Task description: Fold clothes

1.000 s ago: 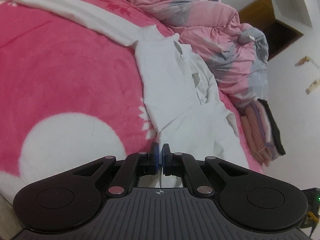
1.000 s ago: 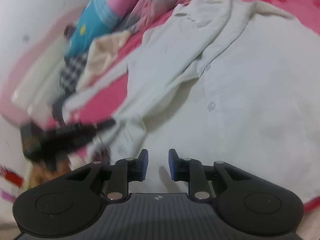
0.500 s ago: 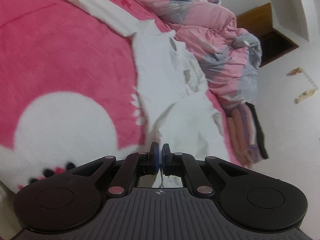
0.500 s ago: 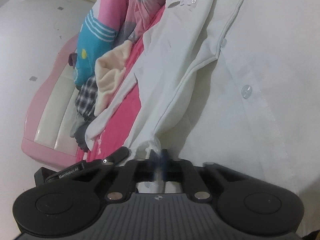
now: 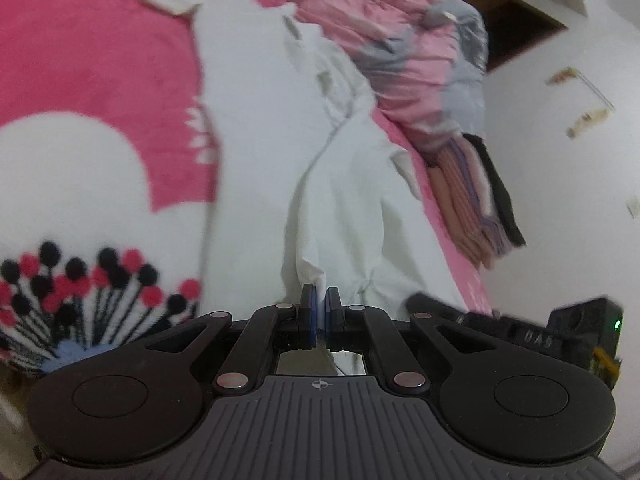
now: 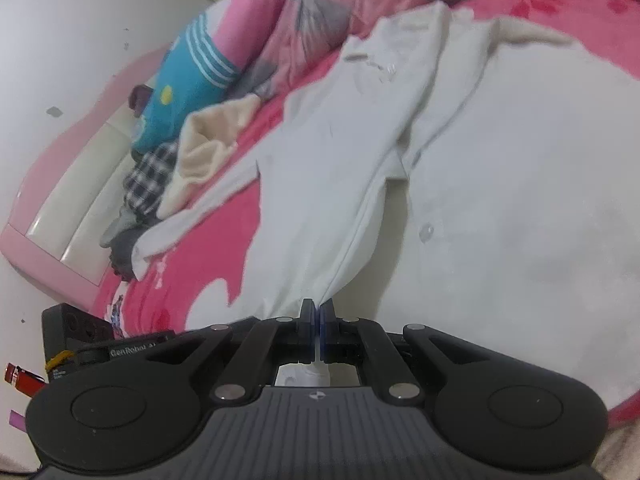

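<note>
A white button-up shirt (image 5: 256, 128) lies spread on a pink blanket (image 5: 100, 60); it also shows in the right wrist view (image 6: 320, 184), front open, with a button (image 6: 426, 232) on its placket. My left gripper (image 5: 319, 300) is shut on a pinched fold at the shirt's bottom hem. My right gripper (image 6: 319, 308) is shut on the hem at the edge of the open front. Both hold the cloth taut and slightly lifted. The other gripper's body (image 5: 520, 332) shows at the right of the left wrist view.
A pink and grey quilt (image 5: 420, 40) is bunched behind the shirt. A stack of folded clothes (image 5: 476, 200) sits at the bed's right edge. A cream garment (image 6: 204, 152), checked cloth (image 6: 144, 180) and blue pillow (image 6: 180, 92) lie near the headboard.
My right gripper closed on the shirt's hem edge. Both grippers have pulled back toward the foot of the bed, dragging the shirt's lower end with them.
</note>
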A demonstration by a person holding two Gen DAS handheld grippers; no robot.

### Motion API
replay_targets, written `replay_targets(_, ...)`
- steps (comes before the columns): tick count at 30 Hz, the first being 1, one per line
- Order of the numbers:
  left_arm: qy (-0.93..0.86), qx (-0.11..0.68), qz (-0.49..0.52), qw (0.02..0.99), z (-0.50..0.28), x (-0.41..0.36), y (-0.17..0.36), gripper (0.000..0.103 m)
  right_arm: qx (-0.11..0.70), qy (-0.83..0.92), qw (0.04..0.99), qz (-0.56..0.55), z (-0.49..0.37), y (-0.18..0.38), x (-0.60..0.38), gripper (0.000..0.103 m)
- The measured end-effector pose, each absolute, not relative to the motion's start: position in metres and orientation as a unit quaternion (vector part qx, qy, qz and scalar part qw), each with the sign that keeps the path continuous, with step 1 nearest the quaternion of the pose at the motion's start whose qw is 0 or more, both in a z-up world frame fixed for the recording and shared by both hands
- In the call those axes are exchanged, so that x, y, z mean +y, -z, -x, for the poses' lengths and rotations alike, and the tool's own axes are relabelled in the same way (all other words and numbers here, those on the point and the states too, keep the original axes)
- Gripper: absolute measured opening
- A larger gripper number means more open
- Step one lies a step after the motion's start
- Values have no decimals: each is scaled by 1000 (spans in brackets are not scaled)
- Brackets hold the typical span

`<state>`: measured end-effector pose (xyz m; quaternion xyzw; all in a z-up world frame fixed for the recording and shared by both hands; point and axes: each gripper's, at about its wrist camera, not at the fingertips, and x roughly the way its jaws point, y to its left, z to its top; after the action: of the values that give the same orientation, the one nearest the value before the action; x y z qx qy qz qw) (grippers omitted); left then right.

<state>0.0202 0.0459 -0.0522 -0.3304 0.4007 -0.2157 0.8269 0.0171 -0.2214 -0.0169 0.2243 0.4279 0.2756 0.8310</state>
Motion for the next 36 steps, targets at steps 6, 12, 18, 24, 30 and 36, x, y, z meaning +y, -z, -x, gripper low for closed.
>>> replay_targets(6, 205, 420, 282, 838, -25, 39, 62, 2, 448, -261, 835, -185, -14, 28, -220, 2)
replay_targets(12, 214, 429, 257, 839, -21, 42, 59, 12, 478, -255, 818, -195, -22, 37, -237, 9)
replay_targets(18, 219, 425, 214, 852, -28, 55, 28, 42, 418, -248, 839, -244, -55, 1, -289, 17)
replay_targets(24, 245, 377, 161, 878, -84, 41, -27, 62, 362, -222, 854, -302, -131, -12, -336, 19)
replay_targets(30, 270, 337, 46, 901, -202, -41, -42, 69, 356, -187, 846, -348, -227, 22, -343, 19)
replay_targets(36, 254, 378, 36, 890, -330, -111, -6, 68, 366, -170, 819, -408, -272, 67, -351, 19)
